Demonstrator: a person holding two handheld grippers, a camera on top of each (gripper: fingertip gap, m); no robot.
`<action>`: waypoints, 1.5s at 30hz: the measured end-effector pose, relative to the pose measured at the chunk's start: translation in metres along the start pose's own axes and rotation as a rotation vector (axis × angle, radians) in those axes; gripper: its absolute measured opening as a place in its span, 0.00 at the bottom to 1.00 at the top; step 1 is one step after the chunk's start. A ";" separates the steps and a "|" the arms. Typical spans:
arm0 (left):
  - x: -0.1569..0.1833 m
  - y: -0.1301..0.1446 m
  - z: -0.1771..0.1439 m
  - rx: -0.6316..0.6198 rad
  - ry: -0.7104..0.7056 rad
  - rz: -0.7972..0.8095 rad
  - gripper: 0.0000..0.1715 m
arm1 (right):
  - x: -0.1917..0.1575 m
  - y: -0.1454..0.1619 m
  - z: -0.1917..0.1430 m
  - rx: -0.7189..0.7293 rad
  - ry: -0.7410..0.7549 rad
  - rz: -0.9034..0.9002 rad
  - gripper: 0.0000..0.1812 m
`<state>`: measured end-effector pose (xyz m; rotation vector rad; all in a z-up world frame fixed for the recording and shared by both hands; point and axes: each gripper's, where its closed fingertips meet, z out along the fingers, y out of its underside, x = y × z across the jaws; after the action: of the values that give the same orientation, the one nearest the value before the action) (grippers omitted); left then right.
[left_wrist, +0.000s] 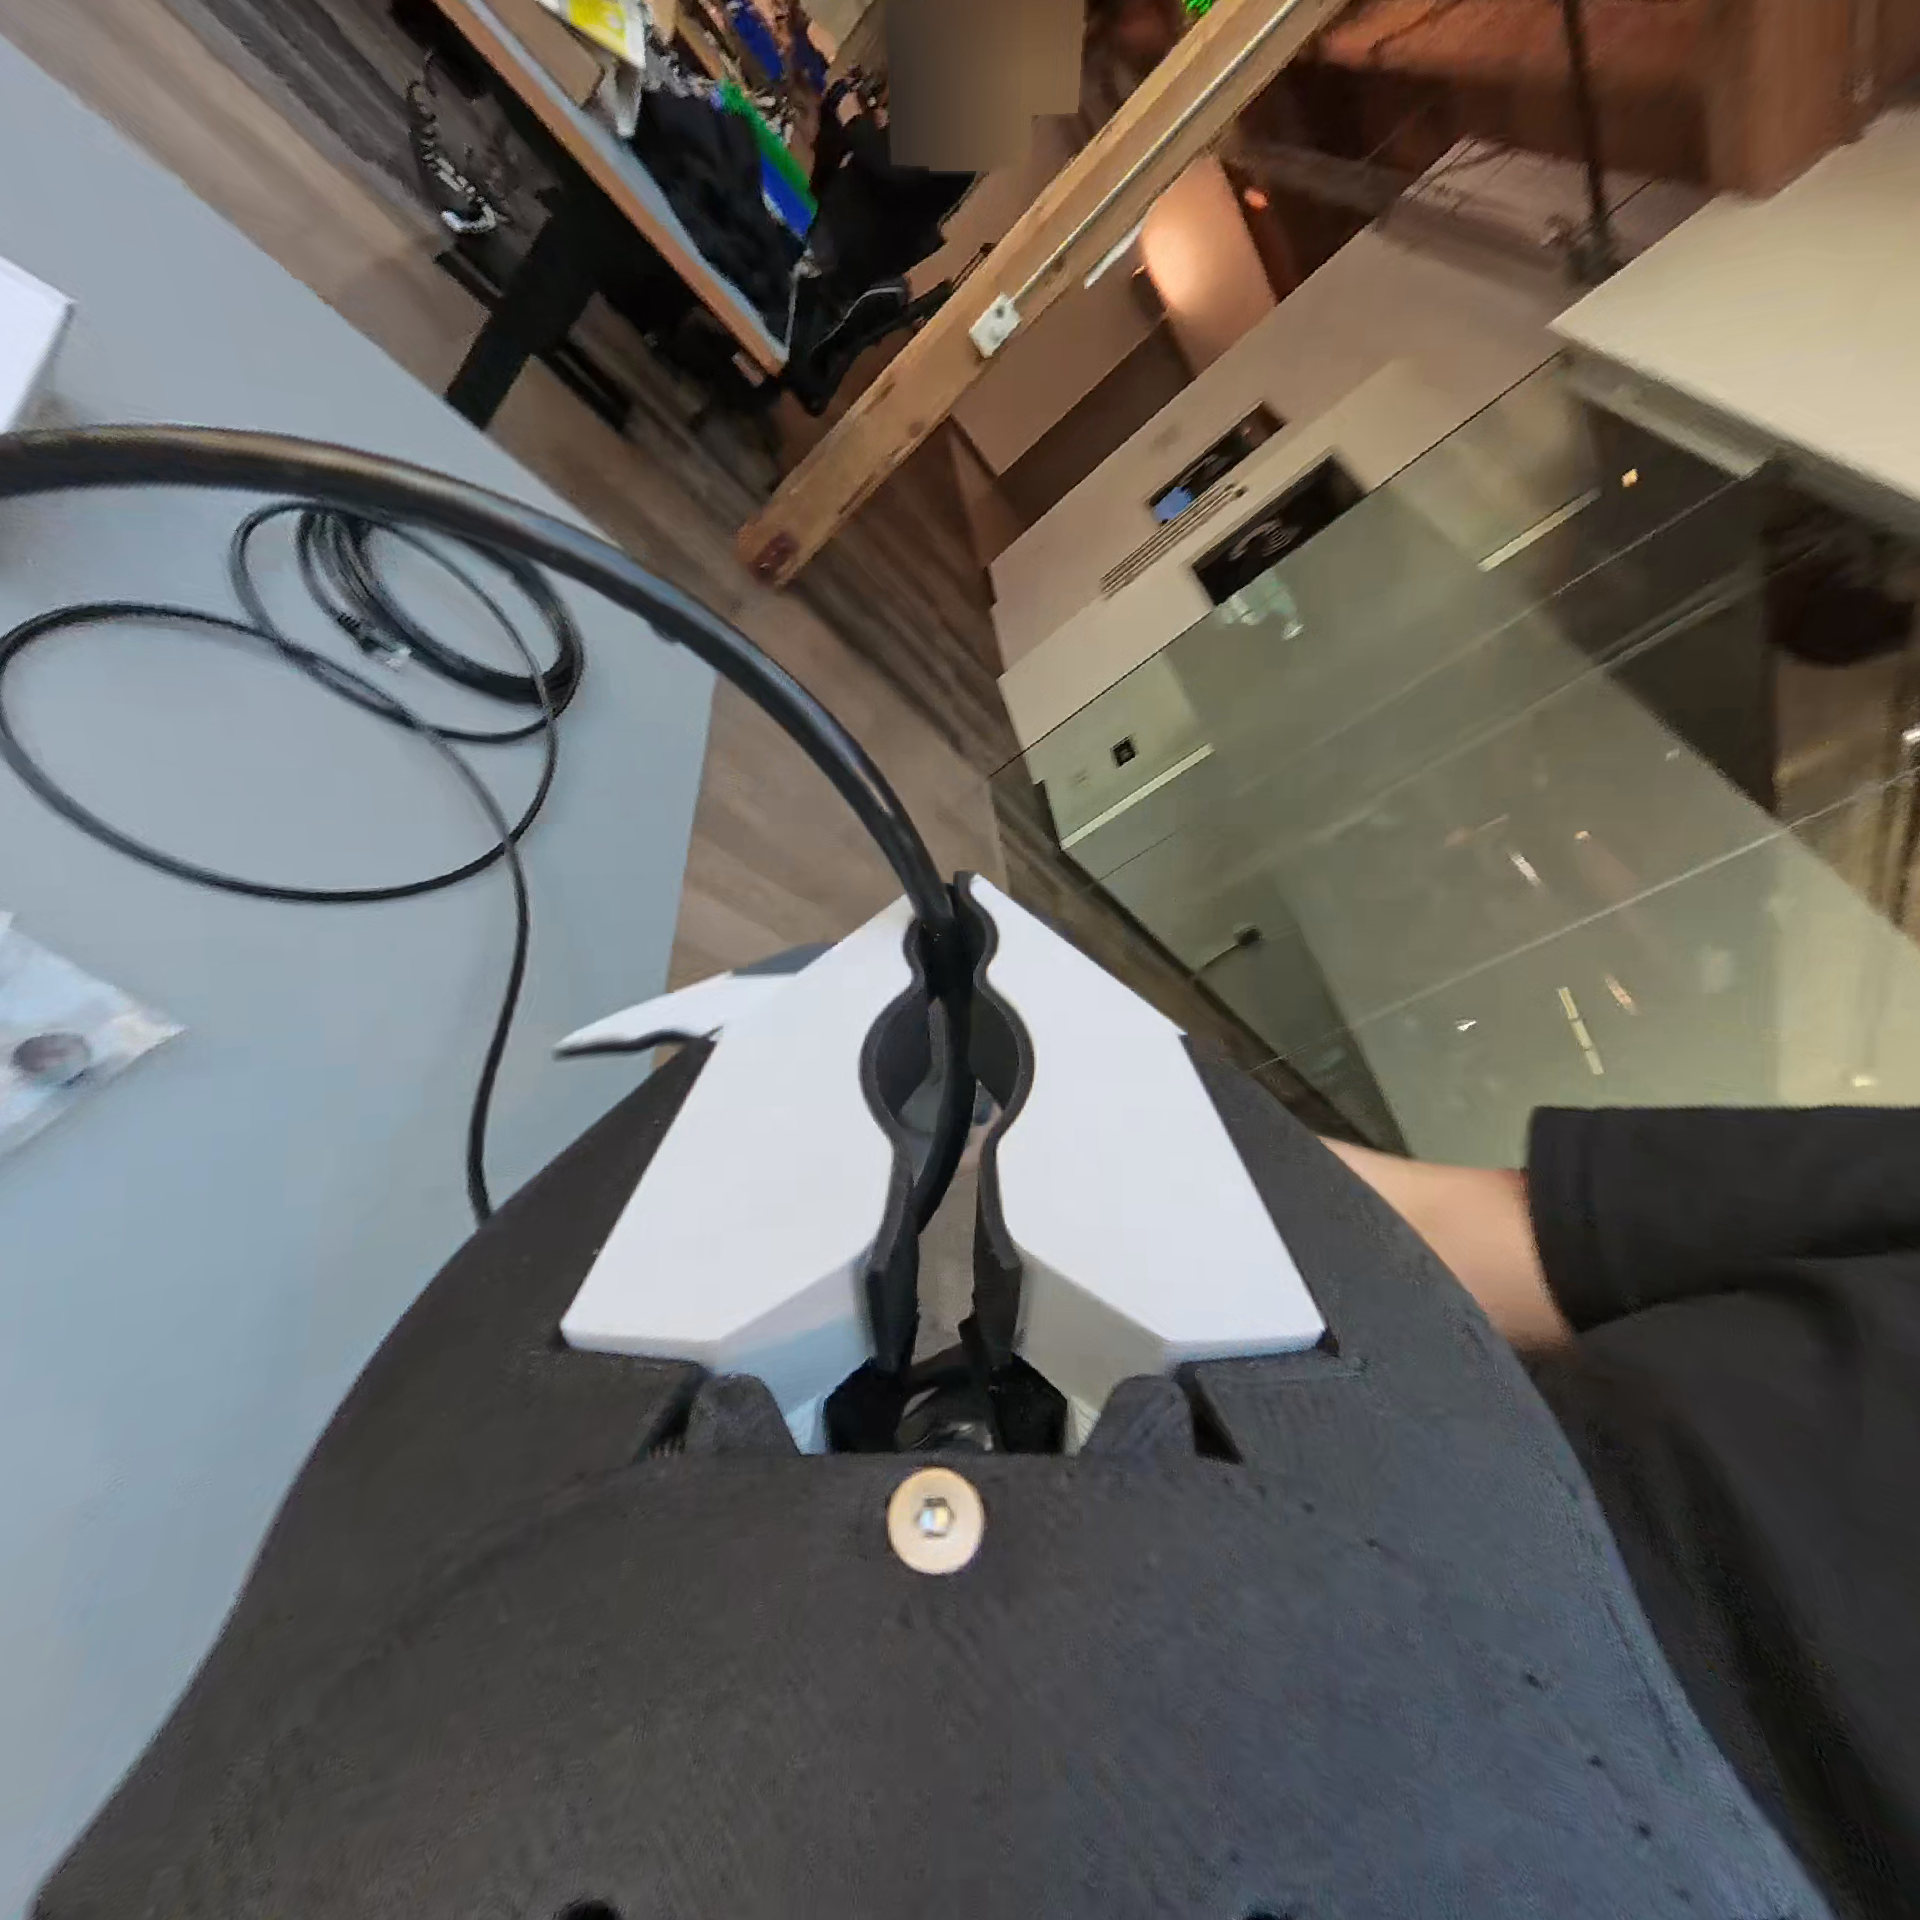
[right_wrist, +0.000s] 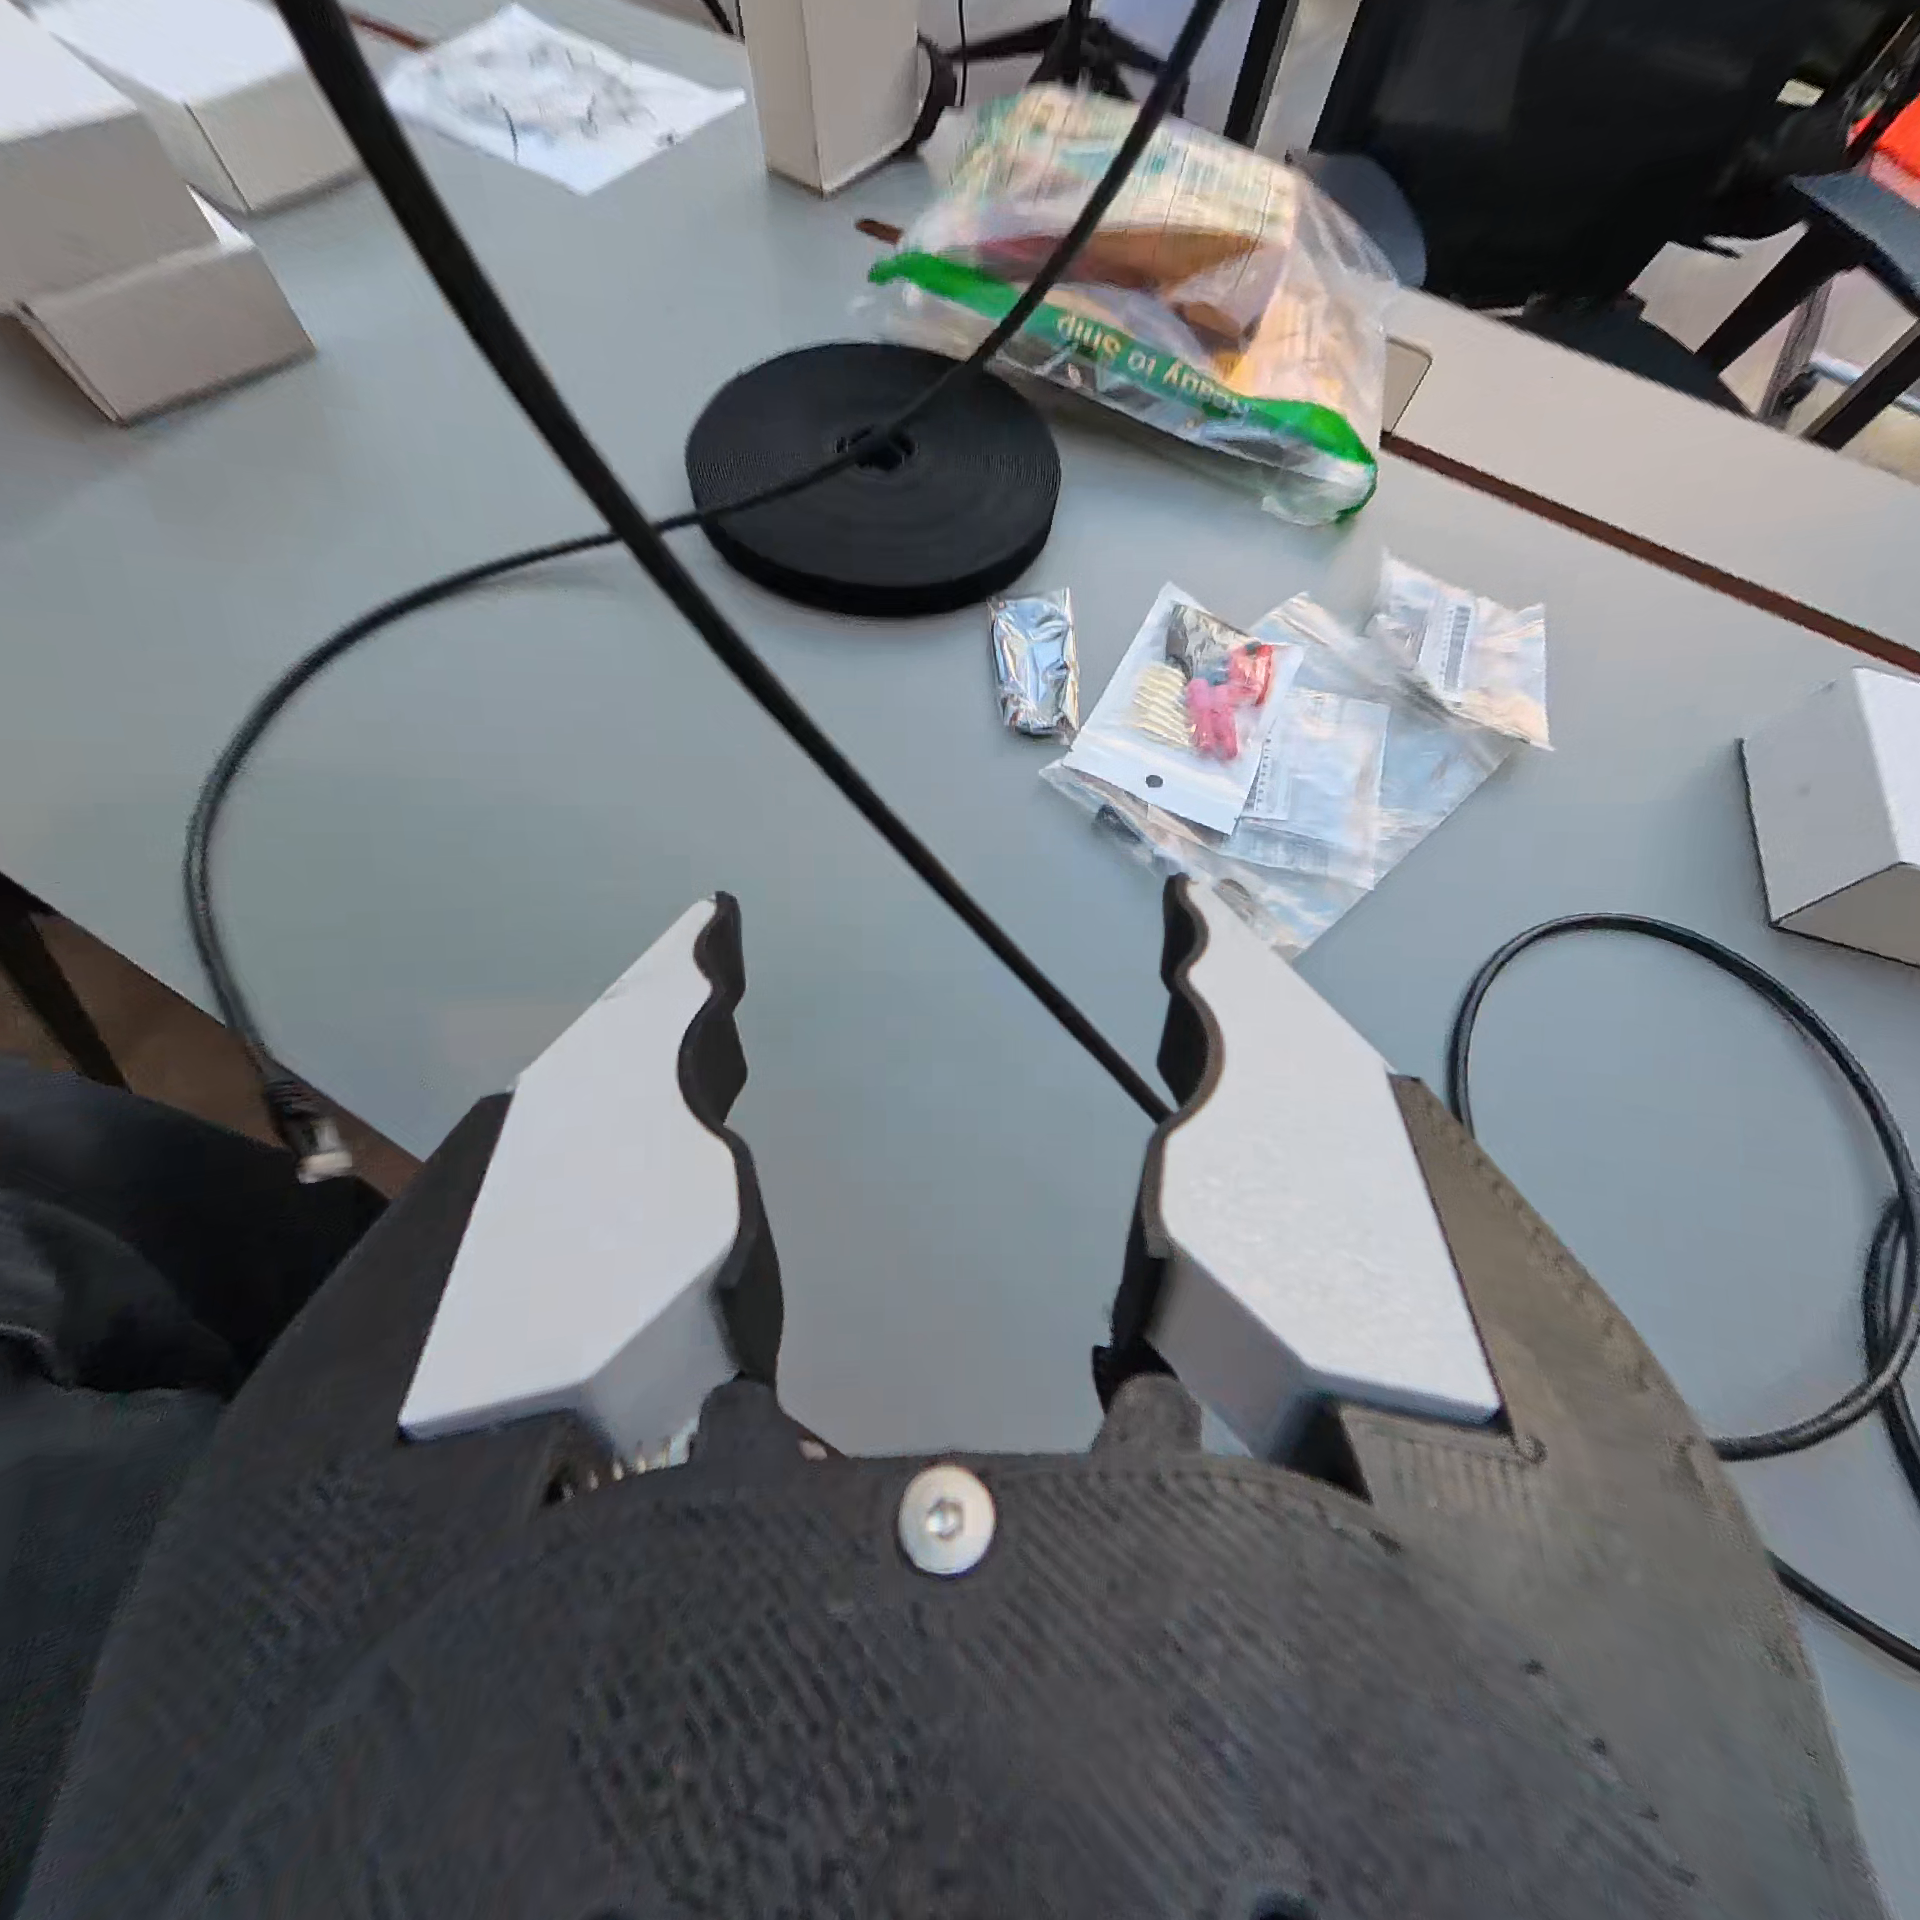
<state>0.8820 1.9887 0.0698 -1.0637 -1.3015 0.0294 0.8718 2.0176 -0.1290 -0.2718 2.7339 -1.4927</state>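
My left gripper (left_wrist: 951, 914) is shut on a black cable (left_wrist: 727, 644) at its fingertips. The cable arcs up and left out of the grasp, and more of it lies coiled on the grey table (left_wrist: 312, 1039). My right gripper (right_wrist: 951, 914) is open above the grey table (right_wrist: 520, 790). A taut stretch of the black cable (right_wrist: 727, 665) runs diagonally through the open jaws and leans against the inner side of the right finger (right_wrist: 1184, 1039); the left finger stands clear of it. A black cable end with a plug (right_wrist: 307, 1127) hangs at the table's left edge.
A black roll of strap (right_wrist: 873, 473) lies ahead on the table. Small plastic bags of parts (right_wrist: 1288, 727) and a large clear bag with a green strip (right_wrist: 1153, 301) lie right of it. White boxes (right_wrist: 135, 229) stand at the back left and another white box (right_wrist: 1839, 810) at the right. A person's sleeve (left_wrist: 1714, 1226) is close.
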 end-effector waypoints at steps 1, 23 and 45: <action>0.008 -0.017 -0.003 0.014 0.031 -0.022 0.00 | 0.005 0.009 0.009 -0.050 0.012 -0.014 0.44; 0.032 -0.186 -0.057 0.283 -0.130 0.194 0.00 | -0.068 -0.049 -0.044 0.120 -0.654 0.468 0.00; -0.024 -0.140 -0.224 0.644 -0.477 0.161 0.05 | 0.111 -0.253 -0.139 -0.077 -0.291 -0.135 0.00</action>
<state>0.9752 1.7595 0.1665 -0.6106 -1.4759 0.8127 0.7858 1.9816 0.1657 -0.6336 2.5851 -1.2583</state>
